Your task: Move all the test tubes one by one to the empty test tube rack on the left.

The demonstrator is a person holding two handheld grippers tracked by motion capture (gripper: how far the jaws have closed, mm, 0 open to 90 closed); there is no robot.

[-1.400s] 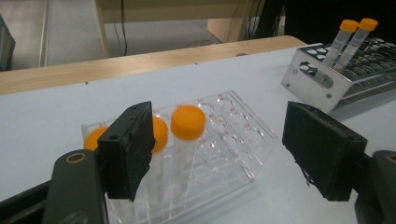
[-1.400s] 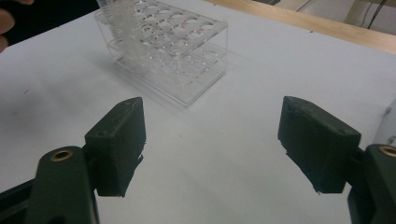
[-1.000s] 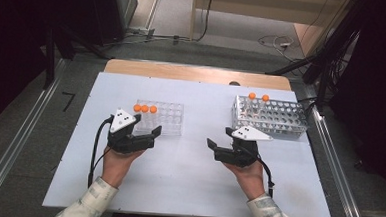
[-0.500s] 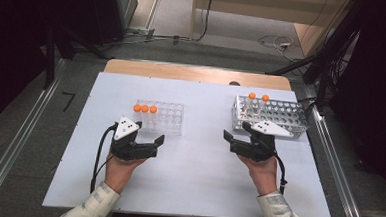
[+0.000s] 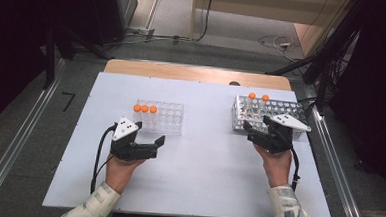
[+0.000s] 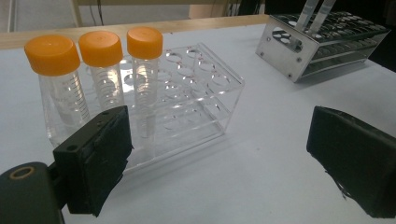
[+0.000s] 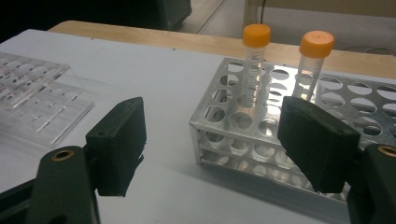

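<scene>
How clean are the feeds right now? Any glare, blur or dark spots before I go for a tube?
High view: white table evenly lit, surroundings dark, picture soft. Left gripper view: orange-capped tubes sharp, clear rack glinting. Right gripper view: metal rack reflective, right claw slightly soft.

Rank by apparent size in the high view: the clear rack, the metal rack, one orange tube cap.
1. metal rack, though the right gripper hides part of it.
2. clear rack, looking only slightly smaller, so the top two are unsure.
3. orange tube cap, smallest.
</scene>
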